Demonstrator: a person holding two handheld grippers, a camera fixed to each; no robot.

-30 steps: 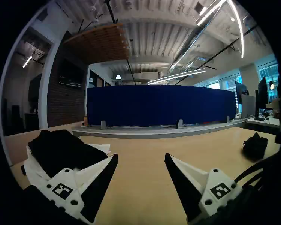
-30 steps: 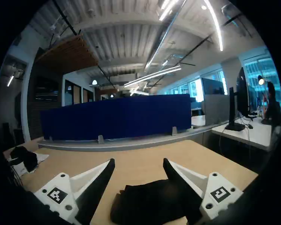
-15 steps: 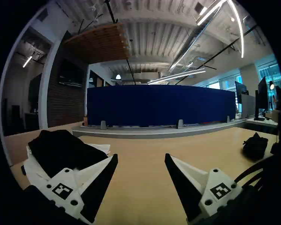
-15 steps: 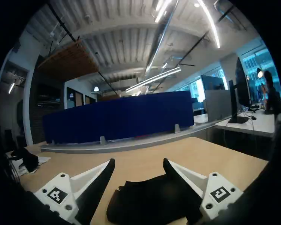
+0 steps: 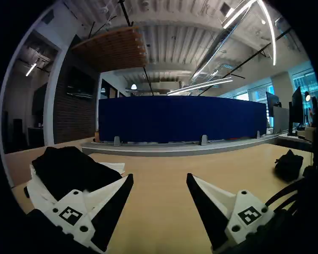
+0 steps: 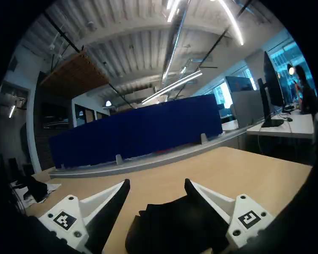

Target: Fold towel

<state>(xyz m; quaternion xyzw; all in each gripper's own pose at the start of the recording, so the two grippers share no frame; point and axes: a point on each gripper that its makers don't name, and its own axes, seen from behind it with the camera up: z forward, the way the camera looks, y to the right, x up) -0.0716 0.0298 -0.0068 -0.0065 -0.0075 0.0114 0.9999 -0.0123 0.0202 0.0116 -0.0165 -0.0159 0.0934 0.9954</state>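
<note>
A crumpled black towel [image 6: 176, 222] lies on the wooden table [image 6: 227, 169], low between the fingers of my right gripper [image 6: 157, 181]. Those fingers stand wide apart, open, and do not press on the cloth. In the left gripper view a folded black towel [image 5: 70, 169] rests on white cloths [image 5: 38, 192] at the left, just beyond the left finger. My left gripper [image 5: 159, 175] is open over bare table [image 5: 159, 211]. A small dark bundle of cloth [image 5: 288, 164] sits at the far right of that view. The stack of cloths [image 6: 34, 190] appears far left in the right gripper view.
A blue partition [image 5: 180, 118] on a grey rail [image 5: 171, 148] runs along the table's far edge. Beyond the right side stands a white desk [image 6: 286, 127] with a monitor [image 6: 271, 91], and a person [image 6: 305, 91] sits there.
The right gripper view has rolled and tipped, so the partition now slants and the black towel sits a little closer between the fingers. The left gripper has not moved.
</note>
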